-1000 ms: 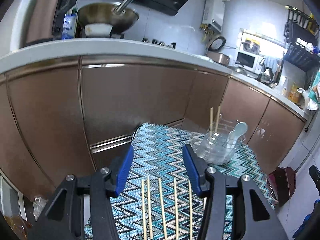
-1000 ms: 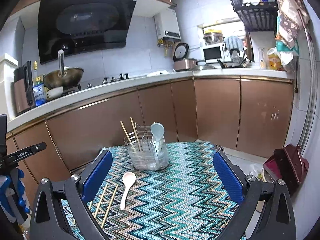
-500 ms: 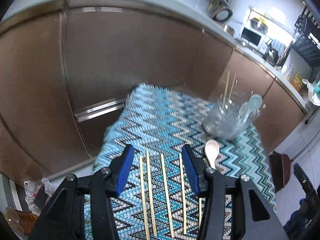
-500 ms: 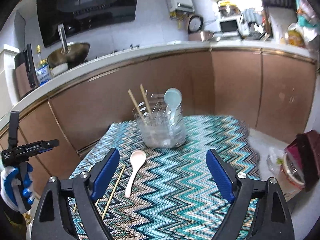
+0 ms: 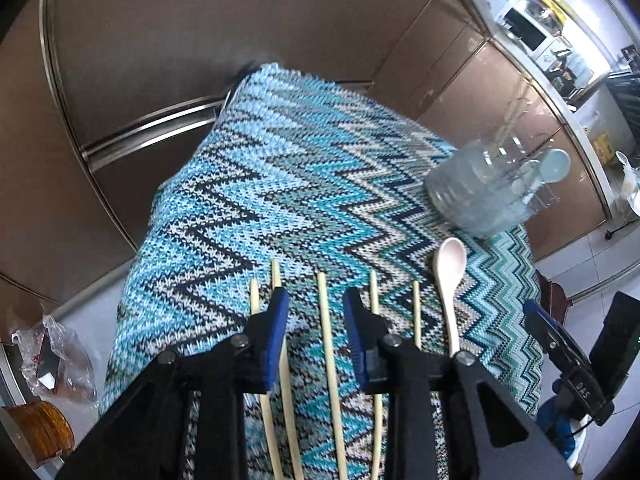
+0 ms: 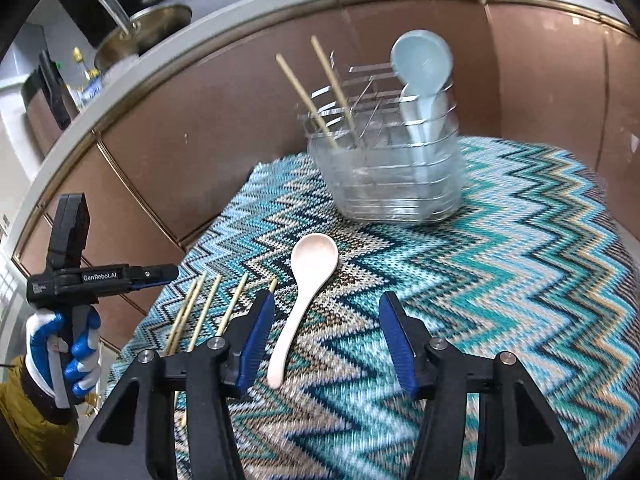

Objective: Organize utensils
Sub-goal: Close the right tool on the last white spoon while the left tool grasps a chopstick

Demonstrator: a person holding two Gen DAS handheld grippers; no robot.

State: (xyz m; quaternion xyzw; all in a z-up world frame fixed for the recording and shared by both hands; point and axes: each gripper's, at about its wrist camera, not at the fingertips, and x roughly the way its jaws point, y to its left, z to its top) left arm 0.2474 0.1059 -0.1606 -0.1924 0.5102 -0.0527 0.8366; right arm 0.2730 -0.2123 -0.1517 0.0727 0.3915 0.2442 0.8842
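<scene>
Several wooden chopsticks (image 5: 329,344) lie side by side on the zigzag cloth (image 5: 280,184); they also show in the right wrist view (image 6: 208,304). A pale pink spoon (image 5: 450,276) lies to their right, and in the right wrist view (image 6: 308,276). A clear wire-framed utensil holder (image 6: 392,172) holds two chopsticks and light blue spoons; it shows blurred in the left wrist view (image 5: 480,192). My left gripper (image 5: 314,308) is open, low over the chopsticks, one chopstick between its fingers. My right gripper (image 6: 326,320) is open, with the pink spoon's handle between its fingers.
The cloth covers a small table in front of brown kitchen cabinets (image 5: 180,40). A wok (image 6: 144,28) and bottles stand on the counter behind. A plastic bag (image 5: 56,356) lies on the floor at the left. The left handheld gripper shows in the right wrist view (image 6: 76,276).
Both grippers have tilted down and moved closer to the table. The left now straddles a chopstick; the right now straddles the pink spoon's handle. Both stay open.
</scene>
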